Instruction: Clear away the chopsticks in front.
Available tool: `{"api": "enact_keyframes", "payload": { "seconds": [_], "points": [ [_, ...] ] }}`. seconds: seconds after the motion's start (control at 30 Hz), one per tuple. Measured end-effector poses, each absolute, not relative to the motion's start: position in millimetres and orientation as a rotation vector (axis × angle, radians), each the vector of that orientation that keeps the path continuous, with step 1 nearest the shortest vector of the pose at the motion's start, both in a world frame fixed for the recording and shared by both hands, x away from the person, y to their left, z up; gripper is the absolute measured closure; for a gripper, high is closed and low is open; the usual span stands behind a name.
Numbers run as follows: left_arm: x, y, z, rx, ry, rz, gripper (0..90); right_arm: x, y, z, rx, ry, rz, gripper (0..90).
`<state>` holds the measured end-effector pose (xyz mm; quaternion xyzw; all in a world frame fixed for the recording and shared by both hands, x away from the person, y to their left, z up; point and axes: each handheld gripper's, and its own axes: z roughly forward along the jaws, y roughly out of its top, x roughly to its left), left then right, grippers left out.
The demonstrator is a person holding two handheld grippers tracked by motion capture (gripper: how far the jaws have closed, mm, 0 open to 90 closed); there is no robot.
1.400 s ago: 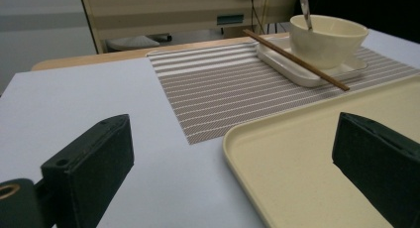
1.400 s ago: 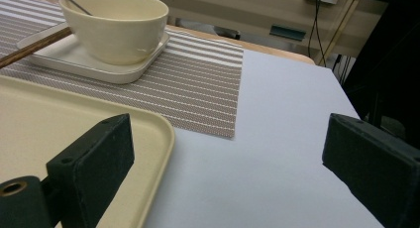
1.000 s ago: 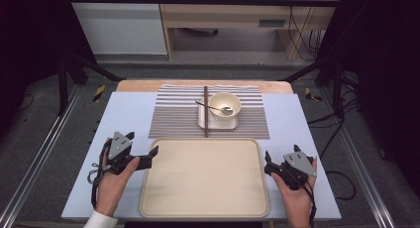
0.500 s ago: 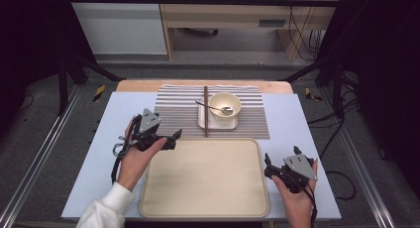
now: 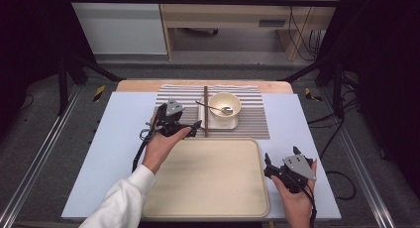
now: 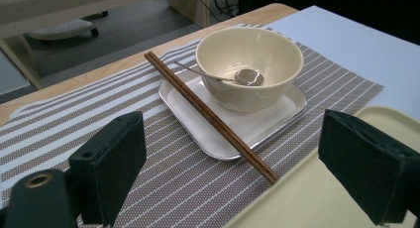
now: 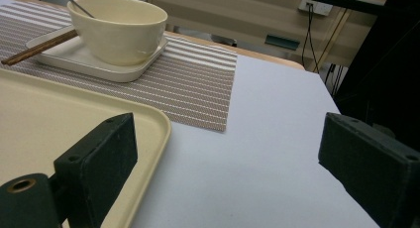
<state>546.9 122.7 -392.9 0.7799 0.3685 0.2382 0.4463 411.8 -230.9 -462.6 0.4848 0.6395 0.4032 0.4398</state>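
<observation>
A: Nearest the viewer, what lies on the table?

B: A bare cream tray at the near edge. The right claw sits just beside the tray's right rim, held low over the blue surface; its jaws stand wide apart with nothing between them.

A: And the left claw?

B: It hovers past the tray's far left corner, over the near edge of the striped mat, pointing toward the chopsticks. Its jaws have just been closing slightly yet remain wide, with nothing between them. In the left gripper view the near ends of the chopsticks lie ahead, between the two jaws but apart from both.

A: Where exactly are the chopsticks?

B: They lie together on the mat, running near to far, resting across the left edge of a white square plate. Their near tips stop just short of the tray.

A: What stands on the plate?

B: A cream bowl, upright, with a metal spoon inside; the spoon's handle leans over the rim toward the chopsticks.

A: Farthest off?

B: The table's wooden far edge, then dark floor and pale cabinets.
</observation>
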Motion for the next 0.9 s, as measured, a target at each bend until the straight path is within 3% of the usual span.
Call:
{"api": "enact_keyframes", "payload": {
  "seconds": [0.3, 0.53, 0.67, 0.9],
  "points": [
    [560, 108, -396, 1.904, 0.949, 0.618, 17.6, 412, -232, -461, 1.2, 1.585, 1.007, 10.0],
    [569, 104, -403, 1.877, 1.004, 0.616, 26.6, 412, -231, -460, 1.194, 1.586, 1.014, 10.2],
    [573, 105, -406, 1.87, 1.051, 0.616, 36.2, 413, -231, -461, 1.2, 1.586, 1.014, 10.3],
    [582, 104, -417, 1.859, 1.13, 0.491, 47.1, 413, -231, -460, 1.201, 1.586, 1.018, 10.6]
  ]
}}
